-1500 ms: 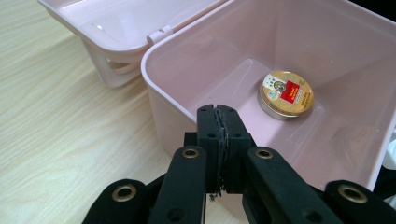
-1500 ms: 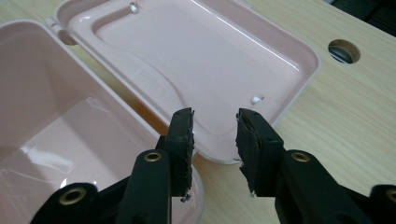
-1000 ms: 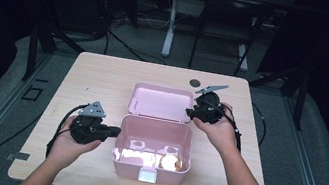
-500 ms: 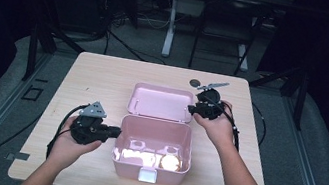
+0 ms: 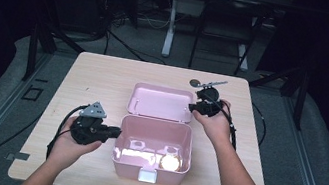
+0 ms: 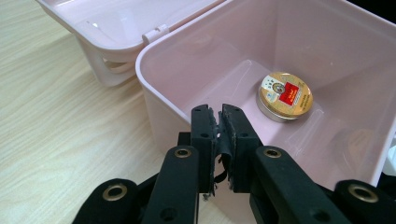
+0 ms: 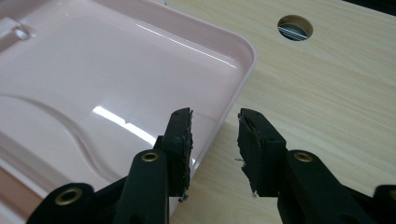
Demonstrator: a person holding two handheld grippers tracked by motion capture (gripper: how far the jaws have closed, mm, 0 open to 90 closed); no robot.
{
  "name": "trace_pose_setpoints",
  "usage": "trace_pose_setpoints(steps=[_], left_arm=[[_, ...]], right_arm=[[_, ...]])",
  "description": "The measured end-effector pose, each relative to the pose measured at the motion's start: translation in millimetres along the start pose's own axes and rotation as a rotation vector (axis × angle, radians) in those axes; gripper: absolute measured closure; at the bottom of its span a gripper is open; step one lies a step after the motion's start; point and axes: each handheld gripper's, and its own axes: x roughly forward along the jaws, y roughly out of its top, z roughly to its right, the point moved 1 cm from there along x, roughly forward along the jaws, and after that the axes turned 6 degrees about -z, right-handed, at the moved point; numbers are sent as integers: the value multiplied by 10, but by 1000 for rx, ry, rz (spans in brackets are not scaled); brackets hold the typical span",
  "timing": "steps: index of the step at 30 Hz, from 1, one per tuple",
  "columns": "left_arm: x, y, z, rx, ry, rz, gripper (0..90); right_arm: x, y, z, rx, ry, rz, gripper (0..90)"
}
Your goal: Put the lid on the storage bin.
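An open pink box (image 5: 119,135) stands at the table's near middle, its lid (image 5: 160,103) laid flat behind it. A round gold tin (image 5: 170,162) lies on the box floor, and the left gripper view shows the tin (image 6: 285,95) with a red label. My left gripper (image 5: 117,133) points at the box's left wall (image 6: 163,121). Its jaws have just been opening and stand a narrow slit apart, with nothing between them (image 6: 218,116). My right gripper (image 5: 191,108) is open at the lid's right edge. One jaw hangs over the lid (image 7: 93,70), the other over bare table (image 7: 215,126).
A round cable hole (image 7: 294,27) pierces the wooden table (image 5: 99,76) just beyond the lid's far right corner; the high view shows the hole (image 5: 195,83) too. Black cables trail from both grippers. Dark floor, rails and stands surround the table.
My right gripper has sunk slightly toward the lid's right edge. The left hand, the box and the tin have stayed in place.
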Motion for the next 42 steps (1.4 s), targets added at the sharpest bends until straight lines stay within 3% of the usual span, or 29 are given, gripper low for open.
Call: trace_pose_setpoints(steps=[24, 33, 42], left_arm=[[10, -9, 9, -8, 7, 14, 835], [5, -11, 2, -7, 2, 10, 835], [3, -15, 1, -5, 3, 11, 835]], right_arm=[[201, 75, 69, 129, -17, -22, 649], [262, 94, 54, 151, -23, -31, 703], [367, 153, 40, 202, -57, -42, 724]])
